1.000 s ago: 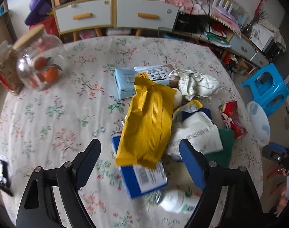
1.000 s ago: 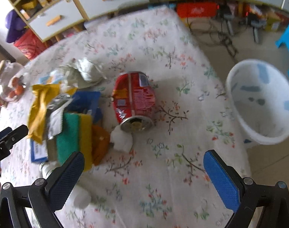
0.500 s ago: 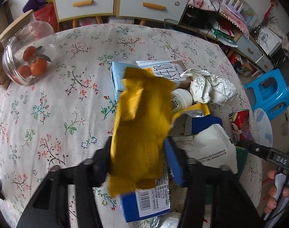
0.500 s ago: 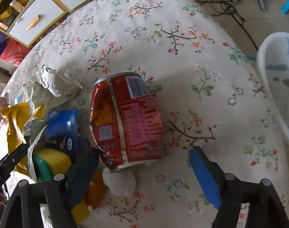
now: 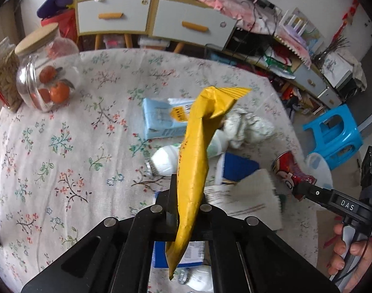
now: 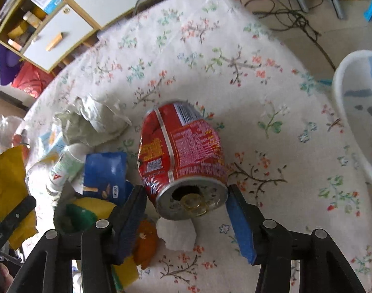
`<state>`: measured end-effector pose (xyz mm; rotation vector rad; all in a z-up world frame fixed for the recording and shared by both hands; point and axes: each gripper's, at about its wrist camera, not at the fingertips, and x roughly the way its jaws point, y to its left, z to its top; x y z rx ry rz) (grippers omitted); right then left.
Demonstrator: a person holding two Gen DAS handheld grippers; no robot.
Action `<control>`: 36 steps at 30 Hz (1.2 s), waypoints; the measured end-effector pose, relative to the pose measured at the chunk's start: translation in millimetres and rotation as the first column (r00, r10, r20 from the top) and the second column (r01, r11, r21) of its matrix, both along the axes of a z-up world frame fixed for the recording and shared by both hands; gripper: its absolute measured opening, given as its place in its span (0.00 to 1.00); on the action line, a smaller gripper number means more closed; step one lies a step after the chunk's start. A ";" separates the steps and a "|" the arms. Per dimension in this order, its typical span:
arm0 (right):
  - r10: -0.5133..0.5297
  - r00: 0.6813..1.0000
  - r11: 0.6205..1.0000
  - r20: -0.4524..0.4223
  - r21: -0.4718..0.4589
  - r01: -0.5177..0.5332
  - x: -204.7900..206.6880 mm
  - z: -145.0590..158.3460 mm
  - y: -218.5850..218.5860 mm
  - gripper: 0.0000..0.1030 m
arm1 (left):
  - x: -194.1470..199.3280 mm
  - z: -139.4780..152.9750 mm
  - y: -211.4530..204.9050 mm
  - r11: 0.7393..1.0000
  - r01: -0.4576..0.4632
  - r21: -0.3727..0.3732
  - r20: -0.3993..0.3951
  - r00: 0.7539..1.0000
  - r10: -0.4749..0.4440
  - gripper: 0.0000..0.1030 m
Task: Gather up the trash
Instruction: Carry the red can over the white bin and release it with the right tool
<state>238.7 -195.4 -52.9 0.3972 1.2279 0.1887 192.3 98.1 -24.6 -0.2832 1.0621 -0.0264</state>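
Step in hand: pickup, two items at once. The yellow wrapper [image 5: 195,161] is pinched between the jaws of the left gripper [image 5: 186,210] and hangs clear of the tabletop [image 5: 63,146], its crimped top pointing far. The red can [image 6: 181,156], dented and lying on its side with its open end near, sits between the jaws of the right gripper [image 6: 186,210]; the pads are at the can's rim, seemingly touching, but a firm hold cannot be confirmed.

Next move, as judged: the can is to be clamped and lifted, then both items carried right to the white bin [image 6: 356,112], which stands off the tabletop's right edge.

Count of what is left on the tabletop, where legible:
- one crumpled paper wad [image 6: 93,122]
- one pale blue carton [image 5: 161,119]
- two white bottles seen, one [image 5: 166,161] mid-pile
- one blue packet [image 6: 105,173]
- one torn tissue scrap [image 6: 177,234]

Two jars at far left are not taken as trash.
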 end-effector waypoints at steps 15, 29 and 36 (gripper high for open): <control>-0.209 0.977 0.978 0.047 -0.011 0.210 -24.8 25.0 -108.0 0.56 | -15.4 28.9 -73.5 0.993 0.106 -0.048 0.077 0.992 -0.103 0.02; -0.329 0.940 0.941 -0.085 -0.109 0.320 -40.2 -19.3 -196.1 0.57 | -5.9 17.1 -166.2 0.963 0.269 0.007 0.019 0.963 -0.269 0.02; -0.316 0.942 0.948 -0.115 -0.089 0.307 -41.6 -23.4 -204.7 0.57 | 14.8 -5.5 -223.0 0.944 0.328 -0.036 -0.029 0.944 -0.329 0.02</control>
